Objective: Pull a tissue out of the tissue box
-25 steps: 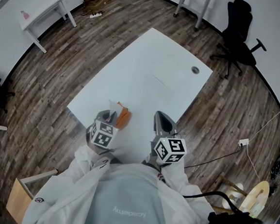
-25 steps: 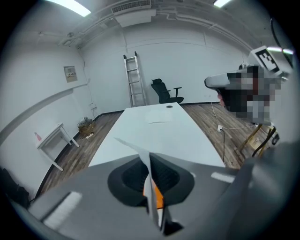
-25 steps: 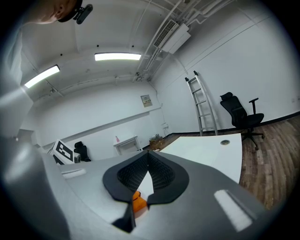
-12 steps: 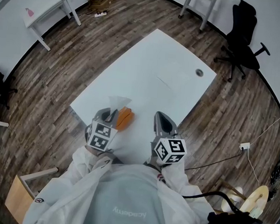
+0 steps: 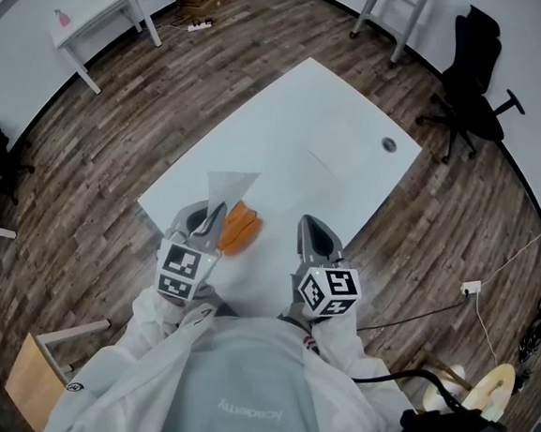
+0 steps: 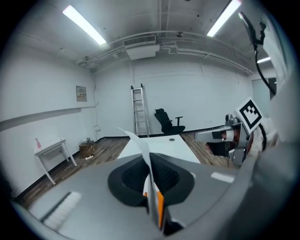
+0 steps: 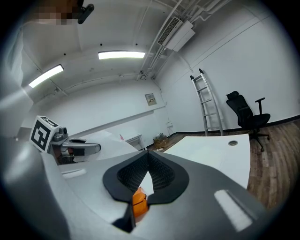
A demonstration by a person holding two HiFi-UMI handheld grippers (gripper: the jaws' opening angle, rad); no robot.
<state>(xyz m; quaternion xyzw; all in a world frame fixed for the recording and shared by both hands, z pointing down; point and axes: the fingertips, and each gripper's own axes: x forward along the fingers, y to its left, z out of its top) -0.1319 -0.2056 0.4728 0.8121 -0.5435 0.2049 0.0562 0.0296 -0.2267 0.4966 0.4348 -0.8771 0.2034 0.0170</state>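
An orange tissue box [image 5: 242,228] lies on the white table [image 5: 307,120] near its front edge. My left gripper [image 5: 212,217] hovers over the box's left side, shut on a white tissue [image 5: 228,186] that stands up from its tips as a pointed sheet. In the left gripper view the tissue [image 6: 139,149] runs up between the closed jaws of the left gripper [image 6: 150,161], with the orange box [image 6: 160,209] below. My right gripper [image 5: 308,227] is to the right of the box, shut and holding nothing. The right gripper view shows the right gripper [image 7: 147,154] and the box [image 7: 139,204] beneath it.
A cable hole [image 5: 388,143] sits in the table's far right corner. A black office chair [image 5: 472,82] and a ladder [image 5: 387,9] stand beyond the table. There is a small white side table [image 5: 90,18] at the far left and a wooden stool [image 5: 45,369] at my left.
My left gripper has risen with the tissue, and more of the sheet now shows above the box. The right gripper has stayed where it was.
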